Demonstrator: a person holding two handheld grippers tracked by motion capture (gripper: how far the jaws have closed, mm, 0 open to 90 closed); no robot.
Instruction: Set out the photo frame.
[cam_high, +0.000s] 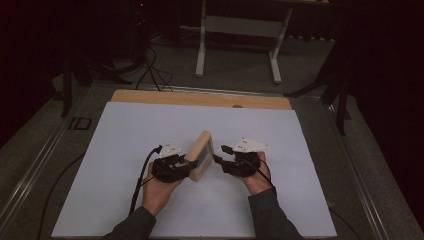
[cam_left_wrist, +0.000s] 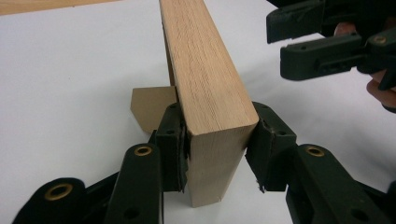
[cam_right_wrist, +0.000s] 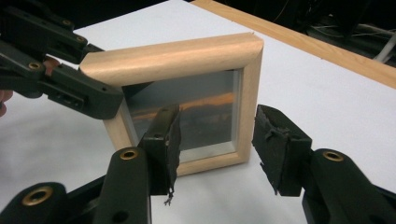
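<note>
Standing upright on its bottom edge on the white worktop (cam_high: 125, 200), a small wooden picture frame (cam_high: 201, 155) sits between two hand-held tools. It looks light and stiff, with smooth rounded wood and a glass pane (cam_right_wrist: 187, 116) that could crack (a hard squeeze on the pane seems unwise), so the thick wooden edges appear the safest place to hold. The left claw (cam_left_wrist: 217, 149) straddles one narrow end of the frame, its pads (cam_left_wrist: 173, 144) pressed against both wooden faces, clamped there. The right claw (cam_right_wrist: 215, 149) has its jaws apart, hovering just in front of the glass face and lower corner, touching nothing as far as can be seen.
</note>
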